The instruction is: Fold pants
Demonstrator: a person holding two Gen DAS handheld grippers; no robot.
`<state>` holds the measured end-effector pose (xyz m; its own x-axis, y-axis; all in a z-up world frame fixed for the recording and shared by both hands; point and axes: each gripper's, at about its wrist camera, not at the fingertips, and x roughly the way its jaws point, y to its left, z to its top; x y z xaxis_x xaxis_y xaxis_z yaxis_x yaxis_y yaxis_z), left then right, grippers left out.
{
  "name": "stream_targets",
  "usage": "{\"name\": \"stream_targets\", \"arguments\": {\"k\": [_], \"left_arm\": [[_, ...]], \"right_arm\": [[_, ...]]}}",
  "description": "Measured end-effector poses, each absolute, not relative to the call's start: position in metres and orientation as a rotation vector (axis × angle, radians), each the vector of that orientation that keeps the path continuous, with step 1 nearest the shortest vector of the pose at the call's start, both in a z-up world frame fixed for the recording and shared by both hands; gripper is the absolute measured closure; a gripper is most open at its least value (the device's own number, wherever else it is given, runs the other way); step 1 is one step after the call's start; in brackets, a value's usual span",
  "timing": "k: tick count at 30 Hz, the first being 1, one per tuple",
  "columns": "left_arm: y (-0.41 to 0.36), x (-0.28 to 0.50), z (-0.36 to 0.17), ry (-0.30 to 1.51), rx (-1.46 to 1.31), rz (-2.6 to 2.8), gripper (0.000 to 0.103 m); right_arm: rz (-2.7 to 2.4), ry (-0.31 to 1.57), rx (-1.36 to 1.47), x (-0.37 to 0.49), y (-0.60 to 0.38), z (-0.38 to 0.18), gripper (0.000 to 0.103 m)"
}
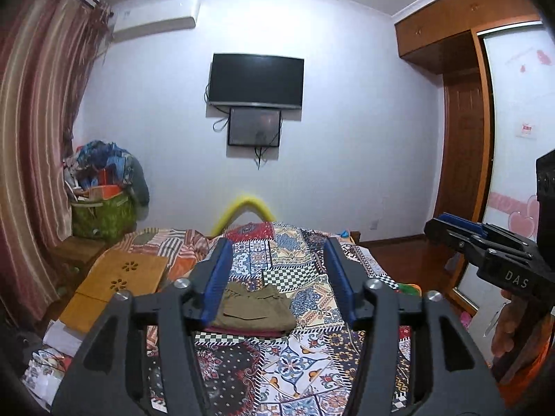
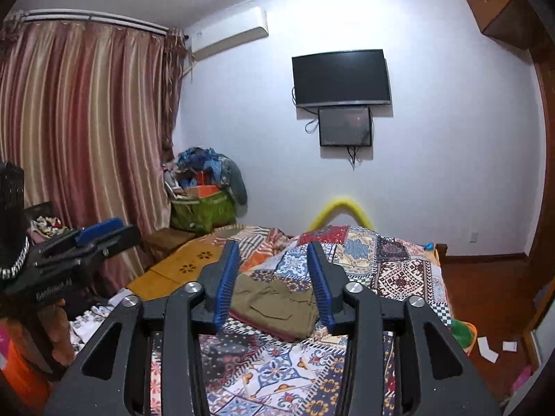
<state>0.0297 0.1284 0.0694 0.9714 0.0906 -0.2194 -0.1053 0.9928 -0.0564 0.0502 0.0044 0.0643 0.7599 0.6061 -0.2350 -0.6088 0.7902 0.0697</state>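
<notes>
Low in the frame's center, folded olive pants [image 1: 255,308] lie on the patchwork bed [image 1: 312,350] (atop something maroon), while left claw [image 1: 279,253] and right claw [image 2: 273,256] hover released.

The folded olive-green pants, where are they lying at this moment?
The folded olive-green pants lie on the patchwork bedspread, on top of a dark red folded cloth, framed between the open blue fingers in both wrist views, right of the yellow wooden board.

White wall [image 1: 347,121], mounted TV [image 1: 256,81] (dark), striped curtain [image 2: 86,121], wooden wardrobe [image 1: 458,131]
</notes>
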Motion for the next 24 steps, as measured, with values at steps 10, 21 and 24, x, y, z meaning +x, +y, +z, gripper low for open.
{"name": "stream_targets", "arguments": {"k": [10, 21, 24], "left_arm": [[0.112, -0.006, 0.060, 0.181, -0.068, 0.100, 0.016], [0.111, -0.019, 0.048, 0.170, -0.081, 0.134, 0.000], [0.109, -0.019, 0.046, 0.171, -0.073, 0.137, 0.000]], "right_arm": [[0.623, 0.198, -0.016, 0.018, 0.004, 0.055, 0.021], [0.568, 0.196, -0.010, 0.006, -0.001, 0.050, 0.000], [0.563, 0.198, -0.003, 0.007, -0.003, 0.050, 0.000]]}}
